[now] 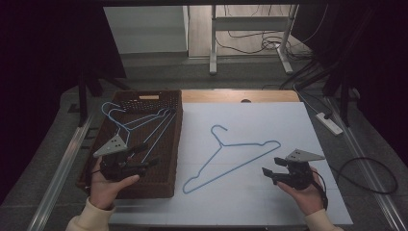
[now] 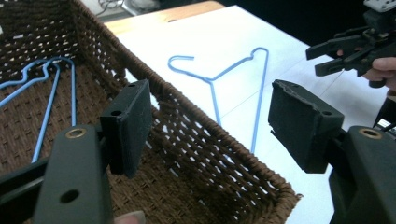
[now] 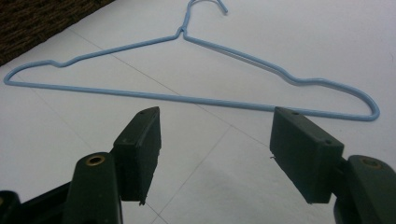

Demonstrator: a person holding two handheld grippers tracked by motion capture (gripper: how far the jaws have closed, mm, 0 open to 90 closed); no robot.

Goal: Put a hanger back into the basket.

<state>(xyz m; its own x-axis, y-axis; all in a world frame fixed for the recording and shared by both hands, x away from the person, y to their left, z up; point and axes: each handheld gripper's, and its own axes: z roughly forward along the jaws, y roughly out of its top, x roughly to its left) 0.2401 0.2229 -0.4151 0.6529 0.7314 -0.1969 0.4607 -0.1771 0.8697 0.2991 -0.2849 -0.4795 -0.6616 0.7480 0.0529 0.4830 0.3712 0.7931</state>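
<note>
Hanger (image 1: 231, 156) lies on white sheet (image 1: 269, 202) over wooden table (image 1: 269, 96).

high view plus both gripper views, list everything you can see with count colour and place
hanger on the board: 1, light blue wire, flat on the white board between the two grippers
hangers in the basket: at least 2, light blue wire, overlapping; exact count hard to tell
basket: 1, dark brown wicker, left part of the table
white board: 1, white, covers the table right of the basket
table edge: 1, light wood, showing beyond the board
power strip: 1, white, on the floor to the right
cables: several, black, on the floor
left gripper: 1, black, jaws open above the basket
right gripper: 1, black, jaws open beside the hanger's right end
hands: 2, pale sleeves, bottom edge
</note>
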